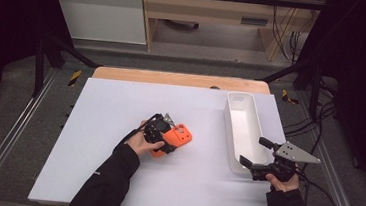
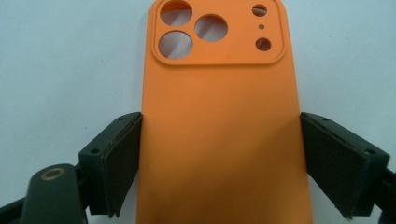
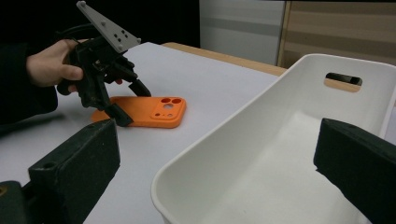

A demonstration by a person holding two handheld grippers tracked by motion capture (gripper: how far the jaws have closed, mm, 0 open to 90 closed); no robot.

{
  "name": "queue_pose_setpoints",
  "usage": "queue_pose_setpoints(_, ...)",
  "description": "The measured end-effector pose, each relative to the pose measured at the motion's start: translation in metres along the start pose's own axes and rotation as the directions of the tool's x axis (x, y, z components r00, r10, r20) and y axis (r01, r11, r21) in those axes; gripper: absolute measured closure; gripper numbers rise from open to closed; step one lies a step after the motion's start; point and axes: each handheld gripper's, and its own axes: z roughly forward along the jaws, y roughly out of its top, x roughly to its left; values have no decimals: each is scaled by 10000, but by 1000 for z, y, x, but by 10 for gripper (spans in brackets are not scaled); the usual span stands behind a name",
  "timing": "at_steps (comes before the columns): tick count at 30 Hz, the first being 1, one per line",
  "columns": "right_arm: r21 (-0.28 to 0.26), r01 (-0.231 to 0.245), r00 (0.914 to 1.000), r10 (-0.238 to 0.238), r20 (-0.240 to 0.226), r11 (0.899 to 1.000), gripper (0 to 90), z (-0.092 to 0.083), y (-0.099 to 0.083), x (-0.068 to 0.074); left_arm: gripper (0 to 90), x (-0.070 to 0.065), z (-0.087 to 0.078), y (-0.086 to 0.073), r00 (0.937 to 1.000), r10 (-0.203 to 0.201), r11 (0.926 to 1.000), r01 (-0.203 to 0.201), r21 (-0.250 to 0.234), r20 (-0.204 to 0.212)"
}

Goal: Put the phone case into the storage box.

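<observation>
An orange phone case (image 1: 183, 134) lies flat on the white table top, back up, with its camera cut-outs at the far end. My left gripper (image 1: 160, 142) is shut on it: in the left gripper view the two black pads press the long sides of the phone case (image 2: 219, 84). The right gripper view shows the same left gripper (image 3: 127, 103) tilted down onto the phone case (image 3: 159, 111). My right gripper (image 1: 256, 152) stands open at the near end of a white bin (image 1: 229, 129), holding nothing. One jaw is outside the bin (image 3: 261, 121) and the other is over its inside.
The long white bin lies lengthwise at the table's right, with a handle slot in its far end wall. Cables trail off the right edge. A wooden strip borders the table's far edge. Metal rails run along both sides.
</observation>
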Motion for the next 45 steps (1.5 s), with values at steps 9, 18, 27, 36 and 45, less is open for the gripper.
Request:
queue_pose_setpoints(9,-10,22,10000,-22,-2,10000,9,0,0,0,155,0,-12,0,10000,-94,9993,94,-358,7)
queue_pose_setpoints(18,3,35,10000,-35,1,10000,9,0,0,0,155,-3,-28,0,10000,-8,9968,9,-794,13)
queue_pose_setpoints(27,-3,75,10000,-75,9,10000,9,-1,0,0,154,-7,-45,-6,9999,115,9919,-116,-1261,-13)
queue_pose_setpoints(36,42,75,10000,-75,11,10000,9,0,0,0,155,-8,-59,-20,10000,63,9854,-60,-1699,12)
queue_pose_setpoints(45,76,137,9999,-137,-13,9999,10,0,0,0,155,-14,-73,-31,9998,181,9780,-161,-2080,80)
